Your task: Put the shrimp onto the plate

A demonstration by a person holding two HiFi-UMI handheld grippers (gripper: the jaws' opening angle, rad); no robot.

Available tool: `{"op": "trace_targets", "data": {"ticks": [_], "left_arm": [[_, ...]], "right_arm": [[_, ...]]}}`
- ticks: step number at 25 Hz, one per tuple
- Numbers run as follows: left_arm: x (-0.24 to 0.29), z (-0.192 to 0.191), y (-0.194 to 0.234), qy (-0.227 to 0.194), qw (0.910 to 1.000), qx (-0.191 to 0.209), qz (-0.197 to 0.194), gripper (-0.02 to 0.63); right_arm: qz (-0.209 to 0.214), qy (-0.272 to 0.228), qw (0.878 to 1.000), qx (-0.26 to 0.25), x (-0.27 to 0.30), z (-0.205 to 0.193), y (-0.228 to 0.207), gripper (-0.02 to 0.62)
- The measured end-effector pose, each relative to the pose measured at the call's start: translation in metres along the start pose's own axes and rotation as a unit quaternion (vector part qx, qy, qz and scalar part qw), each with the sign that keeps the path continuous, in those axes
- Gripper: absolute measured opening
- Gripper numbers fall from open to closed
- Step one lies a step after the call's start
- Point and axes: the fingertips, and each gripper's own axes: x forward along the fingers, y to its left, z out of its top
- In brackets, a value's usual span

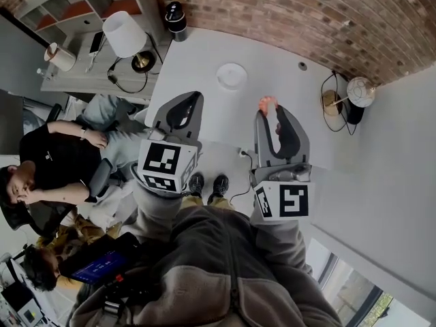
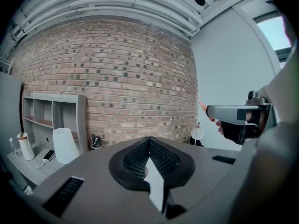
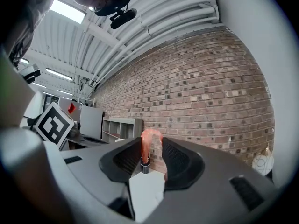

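Observation:
A curved orange-pink shrimp [image 1: 267, 103] sticks out of the tips of my right gripper [image 1: 270, 114], which is shut on it above the white table [image 1: 286, 80]. In the right gripper view the shrimp [image 3: 150, 143] stands upright between the dark pads [image 3: 180, 160]. A small round white plate [image 1: 231, 75] lies on the table, ahead and a little to the left of the shrimp. My left gripper [image 1: 185, 106] hovers at the table's near left, its jaws together with nothing between them [image 2: 149, 146]. The left gripper view catches the right gripper [image 2: 231, 113] from the side.
A white lamp [image 1: 125, 34] and a black canister [image 1: 176, 18] stand at the back left by a shelf unit [image 1: 75, 5]. A globe lamp [image 1: 360, 90] sits at the right by the brick wall [image 1: 272, 12]. A seated person [image 1: 54, 162] is at the left.

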Motion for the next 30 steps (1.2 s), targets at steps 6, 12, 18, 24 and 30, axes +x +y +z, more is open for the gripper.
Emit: {"op": "trace_targets", "data": {"ticks": [6,12,18,24,30], "left_arm": [[0.010,-0.026,0.010,0.034,0.9994,-0.011,0.001,0.005],[0.017,-0.047,0.016,0.057,0.9981,-0.024,0.003,0.005],[0.020,-0.077,0.026,0.082,0.9958,-0.039,0.009,0.005],[0.029,-0.096,0.037,0.100,0.9940,-0.041,0.011,0.005],[0.035,-0.122,0.042,0.128,0.9903,-0.054,0.007,0.005]], "right_arm": [[0.008,0.022,1.000,0.005,0.017,-0.020,0.000,0.133],[0.019,0.049,0.999,0.014,0.033,-0.046,0.003,0.133],[0.029,0.074,0.997,0.018,0.048,-0.073,0.010,0.133],[0.034,0.099,0.994,0.024,0.063,-0.099,0.010,0.133],[0.032,0.142,0.988,0.050,0.073,-0.135,0.009,0.133]]}}
